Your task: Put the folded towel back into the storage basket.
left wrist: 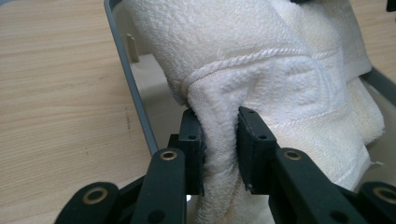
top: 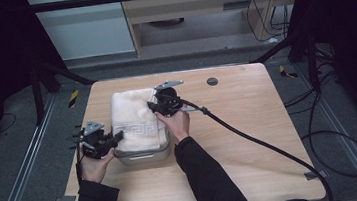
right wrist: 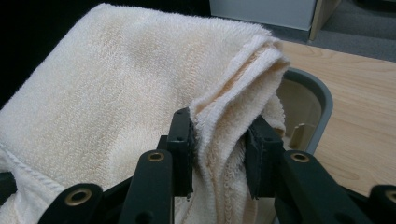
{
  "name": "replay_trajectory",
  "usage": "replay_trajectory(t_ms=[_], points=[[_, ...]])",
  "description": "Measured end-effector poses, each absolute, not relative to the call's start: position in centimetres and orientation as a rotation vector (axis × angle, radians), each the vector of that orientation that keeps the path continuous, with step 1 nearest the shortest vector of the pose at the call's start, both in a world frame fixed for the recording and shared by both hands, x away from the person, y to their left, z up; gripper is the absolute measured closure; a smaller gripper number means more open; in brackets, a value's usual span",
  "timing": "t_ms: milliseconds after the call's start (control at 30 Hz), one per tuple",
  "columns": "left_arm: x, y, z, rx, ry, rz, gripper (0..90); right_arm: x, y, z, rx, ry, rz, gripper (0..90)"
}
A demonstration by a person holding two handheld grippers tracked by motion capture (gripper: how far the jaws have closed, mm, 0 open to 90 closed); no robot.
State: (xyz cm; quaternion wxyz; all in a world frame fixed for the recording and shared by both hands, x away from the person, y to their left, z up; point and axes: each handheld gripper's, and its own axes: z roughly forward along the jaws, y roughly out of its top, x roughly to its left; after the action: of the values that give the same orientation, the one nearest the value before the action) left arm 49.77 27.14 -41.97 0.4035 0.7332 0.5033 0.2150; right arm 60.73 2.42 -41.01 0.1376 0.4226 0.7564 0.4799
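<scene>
A person is sitting at a wooden table and is holding a black gripper in each hand. A soft white towel is lying folded on top of a grey tub, and it is spilling over the tub's rim. The tub is sitting on the left half of the table, close to the person. The left gripper is reaching in from the left side and is touching the near left edge of the towel. In the left gripper view, its two black jaws are squeezing a fold of the towel between them, and the grey rim of the tub is running past on the left. The right gripper is sitting at the far right side of the towel, with the right hand behind it. In the right gripper view, its jaws are pinching a folded edge of the towel, and the tub's rounded corner is peeking out on the right. A thick black cable is trailing from the right gripper across the table toward the near right corner. A small dark round spot is sitting near the far edge of the table.
</scene>
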Motion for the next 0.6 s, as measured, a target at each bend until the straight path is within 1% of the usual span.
replay_trajectory(t_ms=[400, 600], points=[[50.5, 26.7, -43.4, 1.905, 1.300, 0.542, 72.2, 60.7, 2.0, -42.6, 1.230, 2.192, 1.371, 66.2], [50.6, 26.6, -43.3, 1.918, 1.310, 0.545, 70.5, 60.6, 2.2, -42.9, 1.216, 2.189, 1.352, 65.3]])
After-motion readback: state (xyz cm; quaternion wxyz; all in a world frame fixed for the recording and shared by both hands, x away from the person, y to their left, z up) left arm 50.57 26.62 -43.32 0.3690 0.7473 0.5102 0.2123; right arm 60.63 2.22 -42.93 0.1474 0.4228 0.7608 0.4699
